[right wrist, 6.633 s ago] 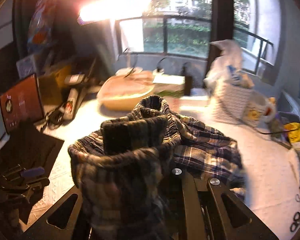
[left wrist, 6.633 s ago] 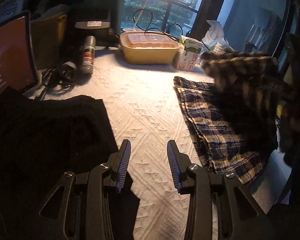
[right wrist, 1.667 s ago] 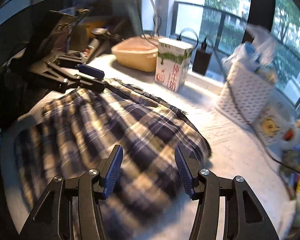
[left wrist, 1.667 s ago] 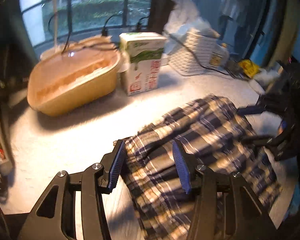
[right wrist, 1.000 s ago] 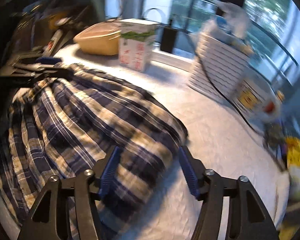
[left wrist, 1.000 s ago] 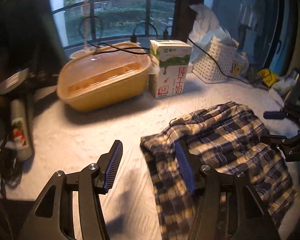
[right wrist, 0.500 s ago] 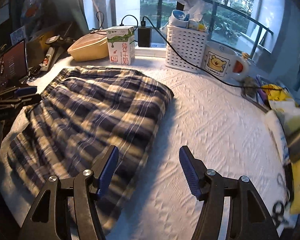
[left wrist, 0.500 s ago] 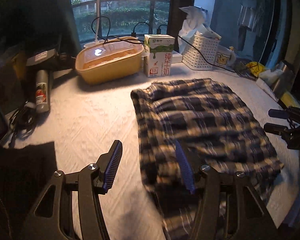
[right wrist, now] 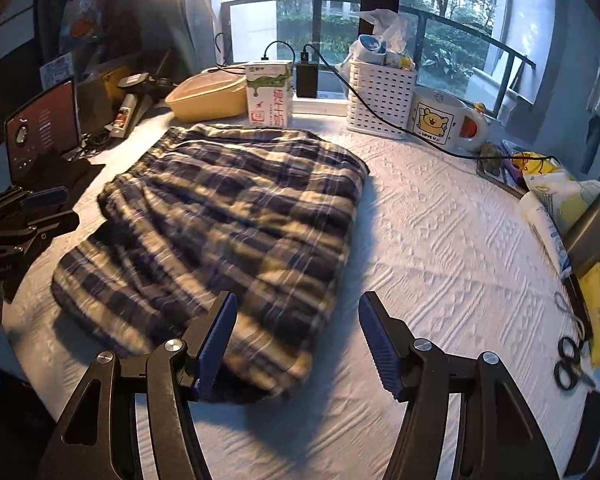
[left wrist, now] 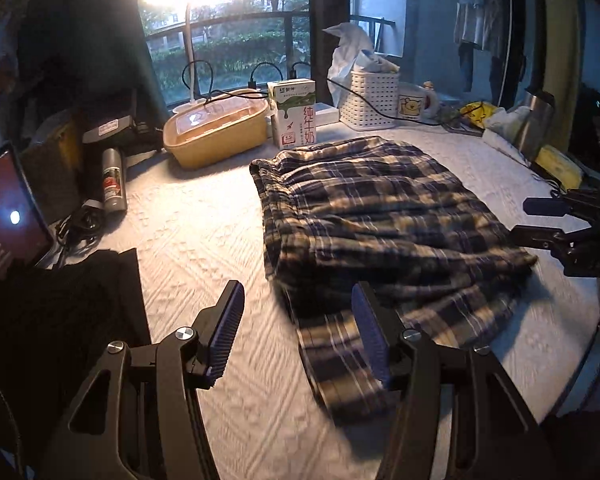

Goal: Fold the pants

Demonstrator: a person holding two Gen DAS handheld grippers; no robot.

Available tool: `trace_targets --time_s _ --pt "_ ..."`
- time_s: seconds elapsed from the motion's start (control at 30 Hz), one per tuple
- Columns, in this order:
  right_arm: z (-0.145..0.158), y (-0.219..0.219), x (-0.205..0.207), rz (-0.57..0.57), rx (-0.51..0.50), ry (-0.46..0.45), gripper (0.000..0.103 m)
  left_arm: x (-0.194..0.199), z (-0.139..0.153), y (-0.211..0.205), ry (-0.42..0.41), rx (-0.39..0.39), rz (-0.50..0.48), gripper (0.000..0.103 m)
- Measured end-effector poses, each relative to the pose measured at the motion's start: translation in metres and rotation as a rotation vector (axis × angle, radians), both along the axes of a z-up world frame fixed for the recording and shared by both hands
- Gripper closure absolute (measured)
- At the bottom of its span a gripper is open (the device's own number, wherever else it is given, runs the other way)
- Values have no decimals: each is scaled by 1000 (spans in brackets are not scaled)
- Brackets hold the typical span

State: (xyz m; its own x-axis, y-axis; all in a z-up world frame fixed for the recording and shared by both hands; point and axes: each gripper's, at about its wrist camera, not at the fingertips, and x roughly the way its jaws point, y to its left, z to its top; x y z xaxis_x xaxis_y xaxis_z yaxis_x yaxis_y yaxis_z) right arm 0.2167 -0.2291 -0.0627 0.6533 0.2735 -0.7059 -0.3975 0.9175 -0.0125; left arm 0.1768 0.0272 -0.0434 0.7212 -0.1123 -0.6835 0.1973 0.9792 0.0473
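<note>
Blue and cream plaid pants (left wrist: 384, 216) (right wrist: 228, 216) lie folded over themselves on the white textured table cover (left wrist: 204, 240). My left gripper (left wrist: 298, 332) hovers open above the near left corner of the pants, nothing between its fingers. In the right wrist view my right gripper (right wrist: 298, 336) stands open over the pants' near right edge, holding nothing. Each gripper also shows in the other's view: the right gripper (left wrist: 540, 220) at the right edge, the left gripper (right wrist: 48, 208) at the left edge.
Along the window stand a yellow lidded container (left wrist: 216, 128), a milk carton (left wrist: 296, 114), a white basket (right wrist: 380, 96) and a bear mug (right wrist: 440, 124). A dark cloth (left wrist: 60, 312) and a lit screen (left wrist: 4, 208) are at the left. Scissors (right wrist: 572, 360) lie at the right.
Both grippers have drawn back from the pants toward the near edge, so more of the table shows. The pants lie still, released. Jaws stayed open.
</note>
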Motion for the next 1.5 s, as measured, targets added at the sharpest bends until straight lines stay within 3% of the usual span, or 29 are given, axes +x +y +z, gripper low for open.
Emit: trace_targets --time_s 0.2,0.33,0.57,0.73,0.9,0.97,1.13,1.37,1.5 --pt "2 9 -29 12 -17 -12 38 -27 11 -2 -42 24 10 45" --pt "17 10 -46 7 -28 -55 37 -41 27 6 -87 -3 60 25" --pt "56 8 -76 -23 -2 -160 36 -67 63 17 -211 -34 129 18" --pt "84 3 -100 -84 26 -253 19 -89 93 19 -331 -60 163 7" --pt "112 -7 -129 -144 91 -342 17 -104 111 16 -394 -94 172 1" --pt "119 -8 -138 -160 98 -371 11 -109 115 12 -412 -104 158 1" --pt "130 -7 -156 -178 115 -423 9 -122 124 2 -451 -99 134 1" --pt "145 -14 -178 -240 148 -508 0 -142 139 5 -515 -144 161 1" --pt "147 -21 -182 -289 166 -505 0 -150 143 2 -546 -120 174 1"
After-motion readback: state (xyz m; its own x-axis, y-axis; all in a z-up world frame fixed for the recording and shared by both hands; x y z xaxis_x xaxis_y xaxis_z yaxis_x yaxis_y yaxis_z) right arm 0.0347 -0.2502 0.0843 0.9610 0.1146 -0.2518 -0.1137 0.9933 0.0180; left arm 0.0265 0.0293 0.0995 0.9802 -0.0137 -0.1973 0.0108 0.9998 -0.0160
